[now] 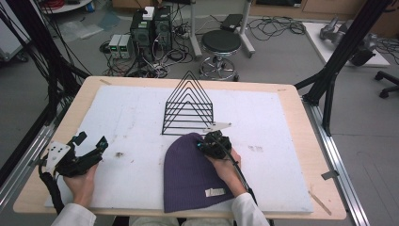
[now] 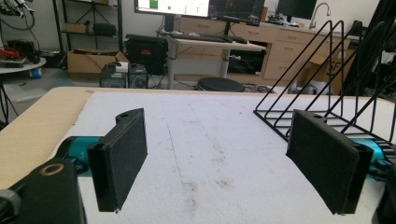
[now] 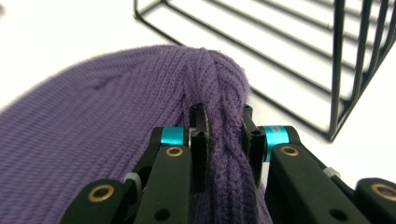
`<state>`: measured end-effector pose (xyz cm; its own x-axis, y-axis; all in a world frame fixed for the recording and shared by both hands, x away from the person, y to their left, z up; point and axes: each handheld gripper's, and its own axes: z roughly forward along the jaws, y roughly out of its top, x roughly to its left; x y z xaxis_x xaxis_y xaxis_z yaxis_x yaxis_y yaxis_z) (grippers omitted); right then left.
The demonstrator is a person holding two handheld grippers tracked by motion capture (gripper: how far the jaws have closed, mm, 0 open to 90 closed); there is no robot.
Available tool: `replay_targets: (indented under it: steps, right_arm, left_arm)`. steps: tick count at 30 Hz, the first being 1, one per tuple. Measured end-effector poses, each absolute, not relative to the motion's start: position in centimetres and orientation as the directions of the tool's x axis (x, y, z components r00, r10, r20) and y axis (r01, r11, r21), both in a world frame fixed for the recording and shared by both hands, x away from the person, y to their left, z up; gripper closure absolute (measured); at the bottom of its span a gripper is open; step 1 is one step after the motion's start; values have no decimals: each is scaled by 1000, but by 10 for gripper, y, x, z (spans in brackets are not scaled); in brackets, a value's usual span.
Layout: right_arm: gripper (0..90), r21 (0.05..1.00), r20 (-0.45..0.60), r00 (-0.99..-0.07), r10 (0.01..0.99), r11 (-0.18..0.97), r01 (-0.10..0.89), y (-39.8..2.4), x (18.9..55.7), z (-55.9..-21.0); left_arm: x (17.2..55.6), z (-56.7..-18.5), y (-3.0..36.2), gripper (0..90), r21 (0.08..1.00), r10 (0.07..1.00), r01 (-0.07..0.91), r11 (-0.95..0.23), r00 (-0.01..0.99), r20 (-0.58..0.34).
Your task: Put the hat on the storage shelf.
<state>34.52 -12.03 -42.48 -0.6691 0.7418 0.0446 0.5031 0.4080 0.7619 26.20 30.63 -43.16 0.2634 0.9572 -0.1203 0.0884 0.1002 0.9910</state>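
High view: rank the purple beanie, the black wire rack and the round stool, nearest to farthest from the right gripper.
1. Purple beanie: pinched at its top by the right gripper.
2. Black wire rack: just beyond, mid-table.
3. Round stool: on the floor past the table.

Wooden table (image 1: 301, 141), white sheet (image 1: 131, 113), purple beanie (image 1: 188, 174), wire rack (image 1: 188, 110)

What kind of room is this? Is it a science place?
Probably a research lab or workshop. Computer towers with tangled cables stand on the floor, monitors sit on a desk, and a black frame stands beside the table.
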Motion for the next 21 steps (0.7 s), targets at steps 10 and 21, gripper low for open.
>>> replay_targets:
  steps: [10, 21]
  right_arm:
    - [792, 897, -9, -686, 728, 309, 316, -133, 329, -399]
    - [790, 985, -85, -687, 722, 164, 50, -150, 302, -362]
  left_arm:
    - [262, -432, 306, 202, 990, 954, 91, 112, 269, -133]
    - [261, -432, 307, 202, 989, 954, 94, 117, 266, -138]
